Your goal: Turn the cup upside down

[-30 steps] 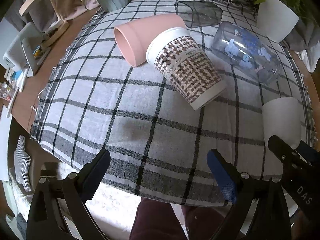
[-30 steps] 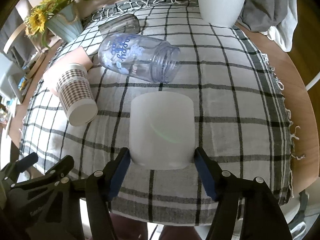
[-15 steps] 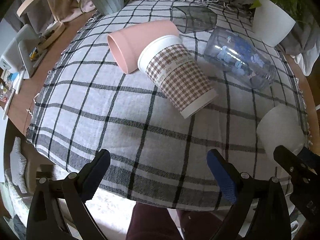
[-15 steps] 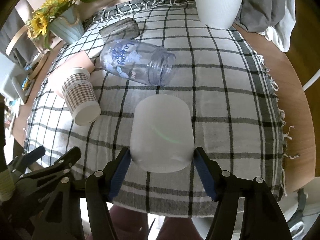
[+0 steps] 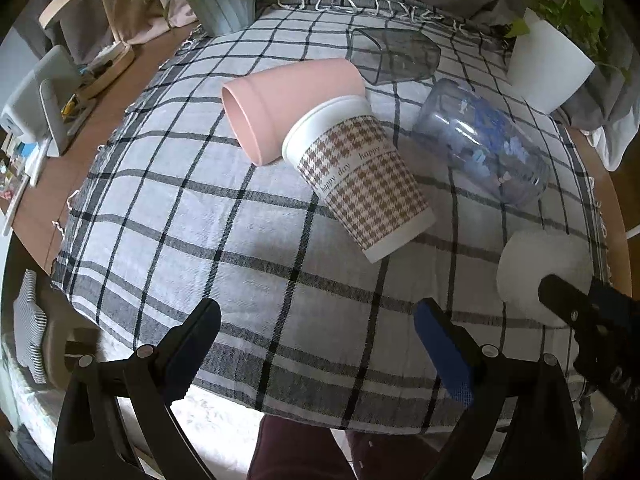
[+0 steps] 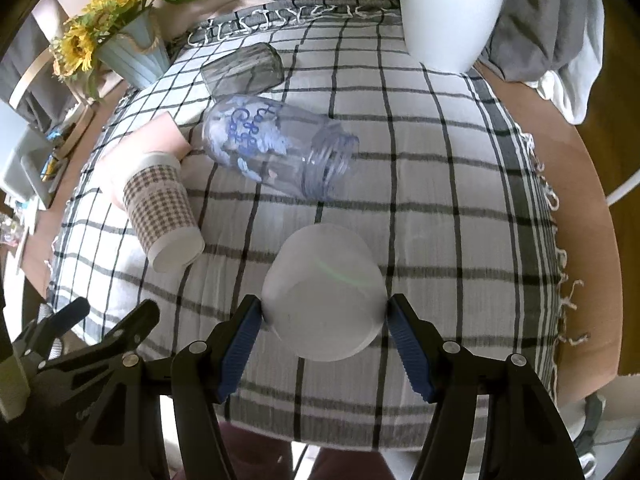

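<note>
- Right gripper (image 6: 324, 312) clamped on frosted white cup (image 6: 326, 294), 1 blue pad on each side, cup tilted above checked cloth (image 6: 440, 184).
- Left gripper (image 5: 316, 332) spread wide, nothing between its 2 fingers.
- At 12 o'clock from white cup: clear printed jar (image 6: 276, 152) on its side.
- At 10 o'clock: houndstooth paper cup (image 6: 162, 216) on its side, touching pink cup (image 5: 288, 104).

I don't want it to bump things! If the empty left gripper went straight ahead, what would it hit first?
Probably the brown houndstooth paper cup lying on its side; the open left gripper points across bare checked tablecloth toward it, though depth is unclear.
</note>
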{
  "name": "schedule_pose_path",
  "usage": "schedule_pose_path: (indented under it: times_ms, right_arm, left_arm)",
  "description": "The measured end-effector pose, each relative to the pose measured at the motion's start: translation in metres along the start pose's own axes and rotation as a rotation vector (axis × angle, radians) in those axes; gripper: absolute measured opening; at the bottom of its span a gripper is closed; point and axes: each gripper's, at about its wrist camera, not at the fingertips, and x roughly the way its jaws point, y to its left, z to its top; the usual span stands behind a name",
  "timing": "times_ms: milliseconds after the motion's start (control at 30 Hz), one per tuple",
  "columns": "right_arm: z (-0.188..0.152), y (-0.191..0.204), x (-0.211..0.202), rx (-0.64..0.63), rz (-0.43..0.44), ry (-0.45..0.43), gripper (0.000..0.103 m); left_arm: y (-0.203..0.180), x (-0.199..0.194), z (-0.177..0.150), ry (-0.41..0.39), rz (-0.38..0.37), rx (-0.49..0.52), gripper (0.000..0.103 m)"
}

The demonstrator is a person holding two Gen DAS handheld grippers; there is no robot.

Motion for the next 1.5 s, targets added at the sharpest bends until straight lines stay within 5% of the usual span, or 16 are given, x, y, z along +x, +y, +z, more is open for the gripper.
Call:
schedule_pose_path:
  times_ms: [767, 867, 933, 1200, 1500]
  right_arm:
    - [0.025, 0.01, 0.019, -0.092, -0.014, 0.029, 0.066]
    - [0.024, 0.008, 0.019, -0.092, 0.007, 0.027, 0.074]
    - [0.022, 0.007, 0.016, -0.09, 0.019, 0.005, 0.085]
    - [0.012, 0.0, -0.011, -0.056, 0.053, -0.07, 0.085]
    - [-0.027, 0.024, -0.083, -0.012, 0.021, -0.258, 0.086]
  left_arm:
    - [-0.002, -0.006, -0.001, -0.014, 0.065, -0.033, 0.099]
    - [-0.002, -0.009, -0.003, -0.026, 0.089, -0.044, 0.099]
    - [-0.001, -0.013, -0.004, -0.037, 0.112, -0.05, 0.099]
    - [0.005, -0.04, -0.01, -0.095, 0.111, -0.057, 0.099]
    - [0.033, -0.105, -0.039, -0.258, 0.065, 0.019, 0.099]
